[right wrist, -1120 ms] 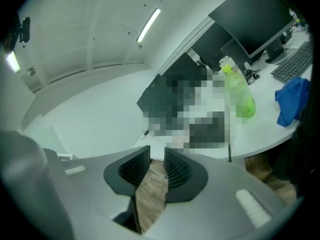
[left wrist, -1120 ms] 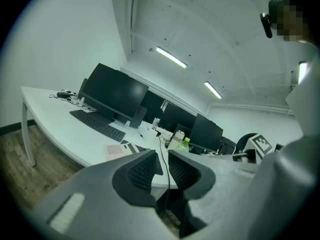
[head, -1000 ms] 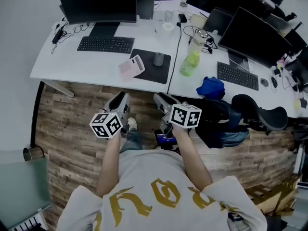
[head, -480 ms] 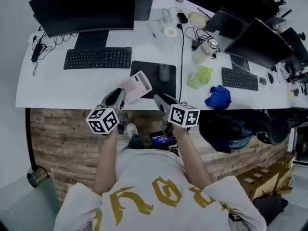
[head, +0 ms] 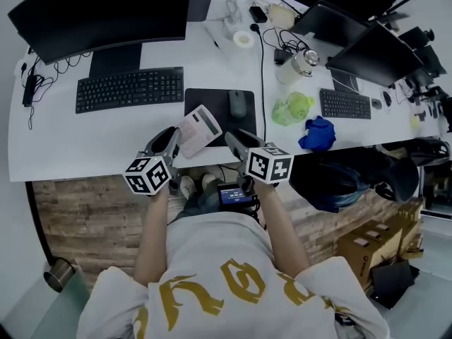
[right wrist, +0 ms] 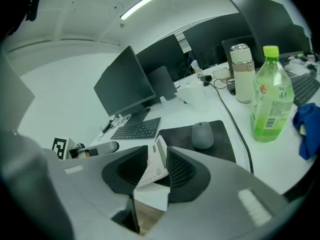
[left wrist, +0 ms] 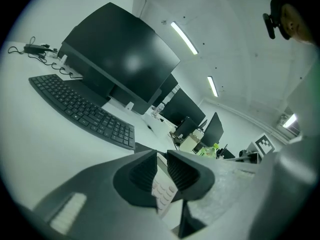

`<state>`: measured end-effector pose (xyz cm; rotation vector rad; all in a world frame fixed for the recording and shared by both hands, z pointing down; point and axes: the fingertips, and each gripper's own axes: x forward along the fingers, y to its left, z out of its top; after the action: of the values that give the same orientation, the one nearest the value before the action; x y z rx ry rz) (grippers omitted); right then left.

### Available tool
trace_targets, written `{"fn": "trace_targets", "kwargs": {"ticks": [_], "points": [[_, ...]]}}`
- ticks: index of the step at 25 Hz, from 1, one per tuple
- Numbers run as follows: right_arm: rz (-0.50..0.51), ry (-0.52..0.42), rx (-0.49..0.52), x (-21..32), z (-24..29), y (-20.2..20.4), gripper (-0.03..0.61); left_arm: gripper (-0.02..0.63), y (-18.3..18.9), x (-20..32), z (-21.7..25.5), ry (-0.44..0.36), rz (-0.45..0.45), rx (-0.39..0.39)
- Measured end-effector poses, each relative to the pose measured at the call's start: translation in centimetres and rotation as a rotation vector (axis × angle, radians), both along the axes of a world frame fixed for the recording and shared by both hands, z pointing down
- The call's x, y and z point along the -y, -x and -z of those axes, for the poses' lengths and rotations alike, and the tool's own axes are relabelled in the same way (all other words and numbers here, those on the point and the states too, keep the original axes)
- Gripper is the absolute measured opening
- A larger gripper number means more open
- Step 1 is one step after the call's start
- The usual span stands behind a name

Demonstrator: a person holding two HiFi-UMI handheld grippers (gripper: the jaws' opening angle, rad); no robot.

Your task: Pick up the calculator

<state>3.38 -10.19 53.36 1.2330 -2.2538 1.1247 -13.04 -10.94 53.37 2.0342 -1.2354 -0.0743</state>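
Observation:
The calculator (head: 198, 128) is a pale slab lying tilted on the white desk (head: 85, 147), its far corner over the black mouse pad (head: 212, 101). My left gripper (head: 171, 137) hangs at the desk's front edge, just left of the calculator. My right gripper (head: 235, 140) is just right of it. Neither touches it. In the left gripper view the left gripper (left wrist: 161, 159) has its jaws nearly together, and the calculator (left wrist: 162, 191) shows through the slit. The right gripper (right wrist: 158, 156) looks the same, with the calculator (right wrist: 154, 170) beyond it. Both hold nothing.
A grey mouse (head: 236, 103) sits on the pad. A black keyboard (head: 129, 88) and a monitor (head: 106, 13) lie to the left. A cable (head: 262, 62) runs down the desk. A green bottle (head: 293, 108), a flask (head: 300, 63) and a blue cloth (head: 316, 133) are to the right.
The person has stepped up to the desk. Both grippers went from over the wooden floor to the desk's front edge, on either side of the calculator. Their jaws look unchanged.

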Motion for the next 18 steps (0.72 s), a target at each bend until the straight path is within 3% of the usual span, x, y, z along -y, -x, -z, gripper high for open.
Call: {"fn": "trace_targets", "kwargs": {"ticks": [9,18], "points": [[0.049,0.038,0.028,1.8,-1.2,2.3,0.163,0.060,2.7,1.0,-1.0,0.026,0.038,0.003],[0.099,0.125,-0.006,3.0,-5.2,2.6,0.176,0.060,2.5,2.4,-2.7,0.074,0.027,0.021]]}}
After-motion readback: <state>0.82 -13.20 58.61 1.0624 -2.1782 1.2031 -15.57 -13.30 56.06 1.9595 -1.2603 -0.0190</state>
